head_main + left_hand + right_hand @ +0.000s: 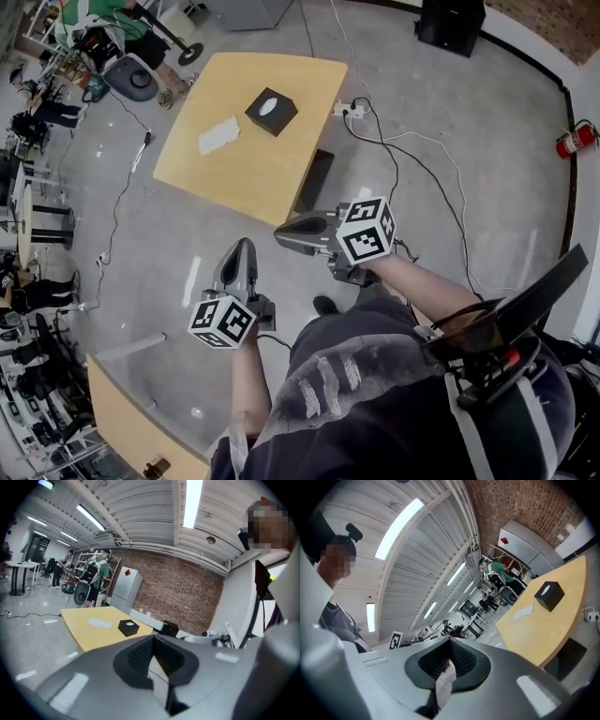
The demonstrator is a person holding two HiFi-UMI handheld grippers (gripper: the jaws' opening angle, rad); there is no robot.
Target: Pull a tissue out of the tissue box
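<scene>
A black tissue box (271,111) with a white tissue in its top slot stands on the yellow table (272,178), well ahead of both grippers. The left gripper view shows the tissue box (128,627) small and distant, and so does the right gripper view (549,595). A loose white tissue (218,135) lies flat on the table left of the box. My left gripper (247,242) hangs over the floor short of the table, jaws shut and empty (153,637). My right gripper (279,234) points left near the table's front corner, its jaws together with nothing in them (450,641).
A black case (314,180) stands on the floor against the table's right side. A power strip (349,110) trails cables over the grey floor. A fire extinguisher (575,141) is at the far right. People and chairs (131,75) crowd the back left. Another tabletop (131,427) lies at bottom left.
</scene>
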